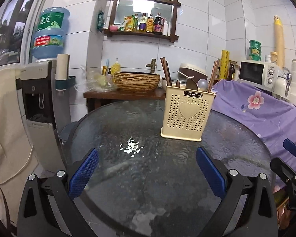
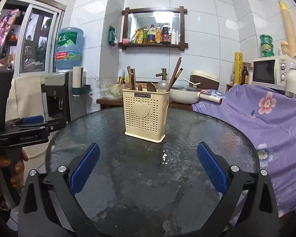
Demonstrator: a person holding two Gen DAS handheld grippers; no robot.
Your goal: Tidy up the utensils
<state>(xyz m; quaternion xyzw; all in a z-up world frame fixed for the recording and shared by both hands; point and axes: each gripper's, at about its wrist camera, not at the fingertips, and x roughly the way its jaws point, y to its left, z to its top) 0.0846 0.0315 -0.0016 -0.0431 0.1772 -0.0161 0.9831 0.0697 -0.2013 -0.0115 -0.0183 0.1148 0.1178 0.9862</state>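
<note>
The cream utensil holder [image 1: 184,112] stands upright on my round glass surface [image 1: 128,177], toward its far side, with brown chopsticks [image 1: 166,72], a dark spoon [image 1: 191,84] and a pale round-ended utensil [image 1: 203,84] sticking out of its top. Nothing else lies on the glass around it, so there is open room on every side out to the dark rim. My left claw [image 1: 147,174] hovers over the near part of the surface with its blue pads spread wide and nothing between them; my right claw [image 2: 148,169] is the same, wide apart and empty, facing the holder. Just beyond the right edge a purple flowered cloth [image 1: 266,106] drapes close to the rim. Behind the surface a wooden counter carries a woven basin [image 1: 137,81], and a water dispenser [image 1: 39,90] stands at the left against the white tiled wall.
</note>
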